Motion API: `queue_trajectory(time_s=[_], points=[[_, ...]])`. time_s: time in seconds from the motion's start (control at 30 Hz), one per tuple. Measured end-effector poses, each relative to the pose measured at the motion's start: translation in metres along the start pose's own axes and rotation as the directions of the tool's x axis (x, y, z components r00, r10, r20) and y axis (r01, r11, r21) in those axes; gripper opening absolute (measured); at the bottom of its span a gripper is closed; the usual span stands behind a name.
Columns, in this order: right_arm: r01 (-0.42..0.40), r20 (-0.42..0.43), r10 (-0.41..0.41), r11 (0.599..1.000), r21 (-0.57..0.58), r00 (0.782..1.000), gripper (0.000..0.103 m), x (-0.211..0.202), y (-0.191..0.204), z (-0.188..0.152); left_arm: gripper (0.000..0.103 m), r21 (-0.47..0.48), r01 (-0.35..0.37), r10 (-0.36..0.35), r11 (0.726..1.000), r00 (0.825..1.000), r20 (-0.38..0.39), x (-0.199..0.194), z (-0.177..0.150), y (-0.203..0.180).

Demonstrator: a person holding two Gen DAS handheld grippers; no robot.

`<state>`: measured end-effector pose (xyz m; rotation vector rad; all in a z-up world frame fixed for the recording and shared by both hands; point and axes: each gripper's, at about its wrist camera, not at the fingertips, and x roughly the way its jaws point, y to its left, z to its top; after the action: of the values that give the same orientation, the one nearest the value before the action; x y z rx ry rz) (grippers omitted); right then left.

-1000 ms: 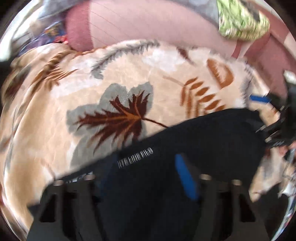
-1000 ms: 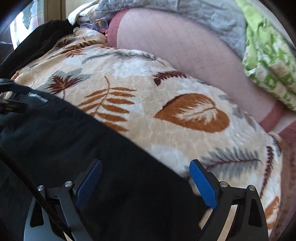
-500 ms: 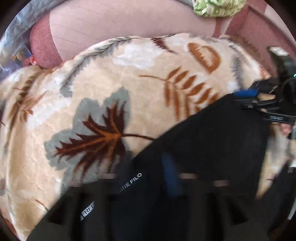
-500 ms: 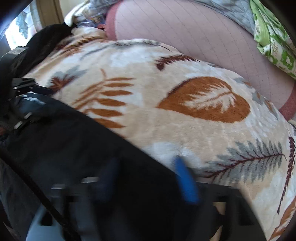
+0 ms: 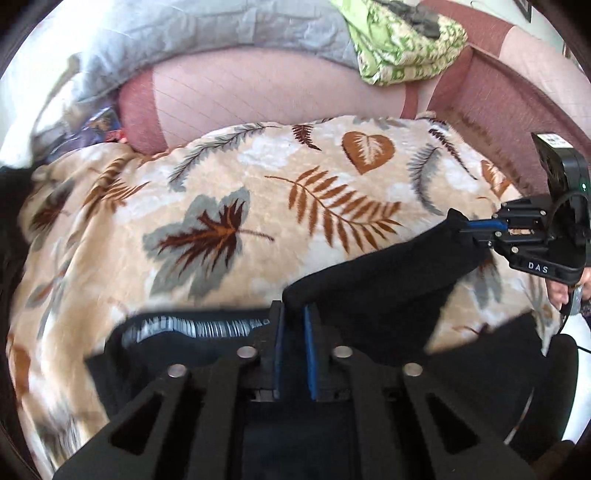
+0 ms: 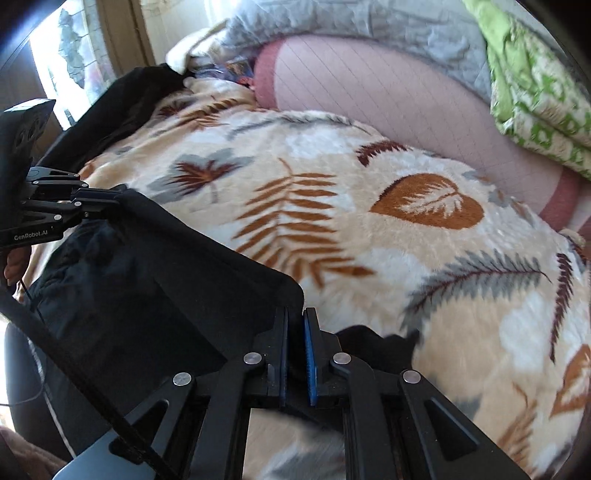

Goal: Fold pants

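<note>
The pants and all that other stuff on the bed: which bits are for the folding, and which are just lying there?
For the folding:
- black pants
- left gripper, shut on the pants
- right gripper, shut on the pants
- leaf-print blanket under the pants

Just lying there:
- pink cushion
- grey quilt
- green patterned cloth

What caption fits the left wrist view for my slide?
Left gripper and right gripper each pinch an edge of the black pants above the leaf-print blanket.
</note>
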<state>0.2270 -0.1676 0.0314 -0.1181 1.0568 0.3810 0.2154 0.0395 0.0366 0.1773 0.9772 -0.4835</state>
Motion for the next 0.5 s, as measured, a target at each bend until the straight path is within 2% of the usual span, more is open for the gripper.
queue_trajectory(time_s=[0.13, 0.23, 0.37, 0.4, 0.43, 0.47, 0.5], points=[[0.006, 0.032, -0.006, 1.0, -0.002, 0.999, 0.008, -0.035, 0.029, -0.027, 0.0, -0.066, 0.001, 0.003, 0.998, 0.999, 0.051, -0.038, -0.037, -0.006], [-0.002, 0.042, 0.002, 1.0, 0.013, 0.999, 0.008, -0.054, 0.052, -0.057, 0.0, -0.133, 0.047, -0.036, 0.99, 0.996, 0.081, -0.064, -0.067, -0.006], [-0.018, 0.032, 0.017, 1.0, 0.016, 0.999, 0.008, -0.068, 0.084, -0.097, 0.0, -0.201, 0.062, -0.047, 0.978, 0.996, 0.078, -0.079, -0.099, -0.005], [-0.02, 0.029, 0.019, 1.0, 0.009, 0.999, 0.008, -0.07, 0.092, -0.105, 0.008, -0.225, 0.076, -0.062, 0.971, 0.996, 0.072, -0.077, -0.102, -0.002], [-0.016, 0.024, 0.016, 1.0, -0.003, 1.0, 0.008, -0.072, 0.1, -0.114, 0.018, -0.281, 0.11, -0.098, 0.954, 0.994, 0.054, -0.071, -0.106, 0.005], [-0.008, 0.017, 0.008, 1.0, -0.017, 1.0, 0.008, -0.073, 0.108, -0.122, 0.045, -0.32, 0.125, -0.117, 0.939, 0.992, 0.044, -0.066, -0.108, 0.01], [0.0, 0.01, 0.0, 0.999, -0.032, 1.0, 0.007, -0.074, 0.116, -0.13, 0.064, -0.375, 0.143, -0.136, 0.916, 0.99, 0.046, -0.058, -0.109, 0.018]])
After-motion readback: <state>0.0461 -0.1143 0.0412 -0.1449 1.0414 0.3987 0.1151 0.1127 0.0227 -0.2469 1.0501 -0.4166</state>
